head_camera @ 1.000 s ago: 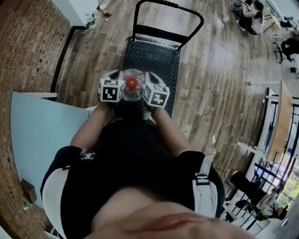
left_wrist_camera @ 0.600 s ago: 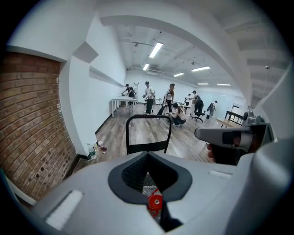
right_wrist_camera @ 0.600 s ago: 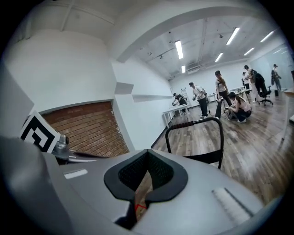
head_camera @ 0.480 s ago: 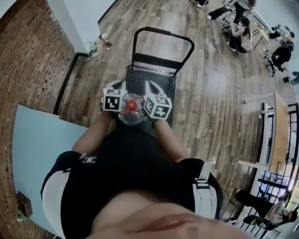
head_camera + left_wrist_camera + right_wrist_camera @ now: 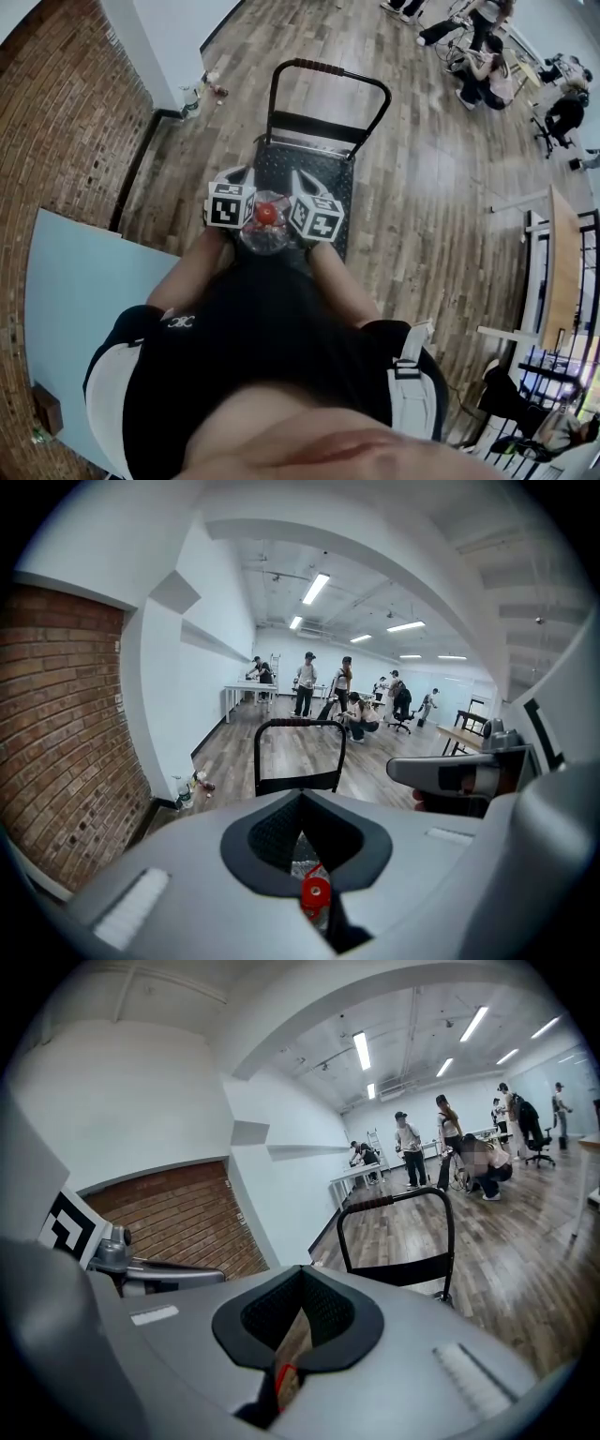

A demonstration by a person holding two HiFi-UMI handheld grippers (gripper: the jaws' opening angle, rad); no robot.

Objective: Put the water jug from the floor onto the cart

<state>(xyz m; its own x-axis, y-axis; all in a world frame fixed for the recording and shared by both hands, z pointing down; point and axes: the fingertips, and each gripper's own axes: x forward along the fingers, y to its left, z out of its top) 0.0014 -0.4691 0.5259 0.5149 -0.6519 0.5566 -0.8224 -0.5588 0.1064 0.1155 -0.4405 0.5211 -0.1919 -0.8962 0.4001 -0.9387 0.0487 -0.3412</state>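
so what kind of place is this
Probably a big open-plan lab or workshop, not a home: a long wood-plank floor, a brick wall on one side, ceiling strip lights, and people around work tables at the far end.

Head view: the water jug (image 5: 267,236) shows only its red cap (image 5: 266,214) and a ring of clear shoulder between the two marker cubes (image 5: 231,204). Its body and the near end of the cart (image 5: 314,164) are hidden under the cubes and the person's torso (image 5: 262,356). Left gripper (image 5: 302,810) view: below the closed jaws, the grey housing (image 5: 187,892) conceals all but the cap and a sliver of clear plastic. Right gripper (image 5: 300,1283) view: the narrow strip (image 5: 291,1354) showing below the closed jaws cannot be identified. The cart's deck is hidden there, and only its handle (image 5: 398,1199) shows beyond the jaws.
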